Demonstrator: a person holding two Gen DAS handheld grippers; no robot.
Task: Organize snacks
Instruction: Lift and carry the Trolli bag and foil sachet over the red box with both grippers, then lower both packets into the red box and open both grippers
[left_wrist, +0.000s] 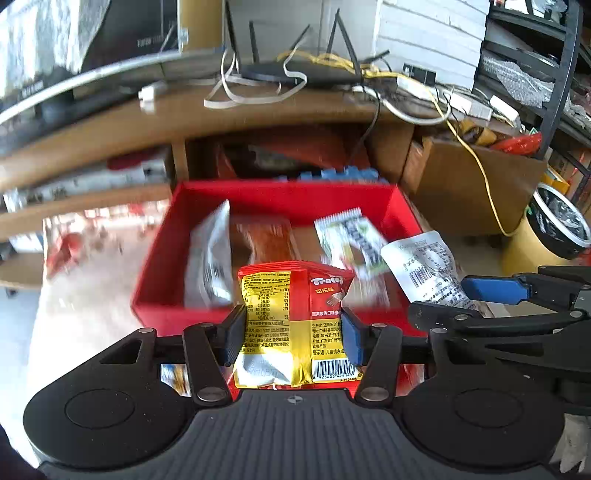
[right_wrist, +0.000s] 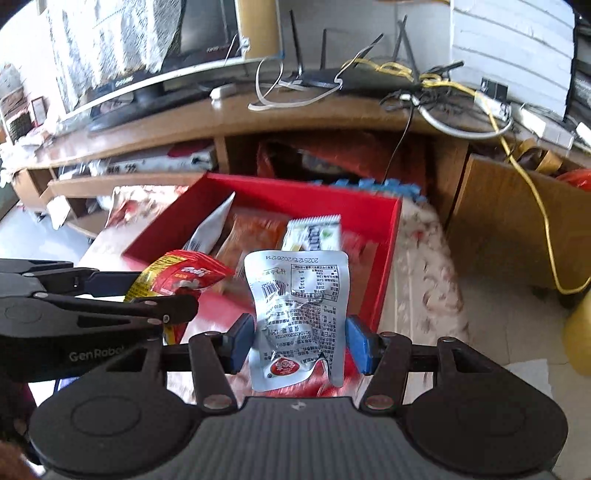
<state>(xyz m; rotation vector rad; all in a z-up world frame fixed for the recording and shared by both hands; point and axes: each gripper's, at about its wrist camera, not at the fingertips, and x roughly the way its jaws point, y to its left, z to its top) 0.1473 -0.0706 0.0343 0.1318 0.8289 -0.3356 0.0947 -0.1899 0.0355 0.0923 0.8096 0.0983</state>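
My left gripper (left_wrist: 293, 338) is shut on a red and yellow Trolli snack packet (left_wrist: 291, 325), held upright at the near edge of a red box (left_wrist: 155, 258). My right gripper (right_wrist: 300, 341) is shut on a silver printed snack pouch (right_wrist: 299, 317), held above the box's near right corner (right_wrist: 384, 280). The box holds a silver packet (left_wrist: 208, 258), an orange packet (left_wrist: 267, 240) and a white-green packet (left_wrist: 349, 240). In the left wrist view the right gripper (left_wrist: 480, 295) with its pouch (left_wrist: 424, 266) is at the right. In the right wrist view the left gripper (right_wrist: 147, 295) with the Trolli packet (right_wrist: 177, 277) is at the left.
A wooden TV stand (right_wrist: 332, 118) with a router (right_wrist: 369, 81), cables and a monitor (right_wrist: 147, 74) rises behind the box. A cardboard box (left_wrist: 469, 184) and a yellow bin (left_wrist: 546, 236) stand to the right. The red box rests on a patterned cloth (right_wrist: 424, 266).
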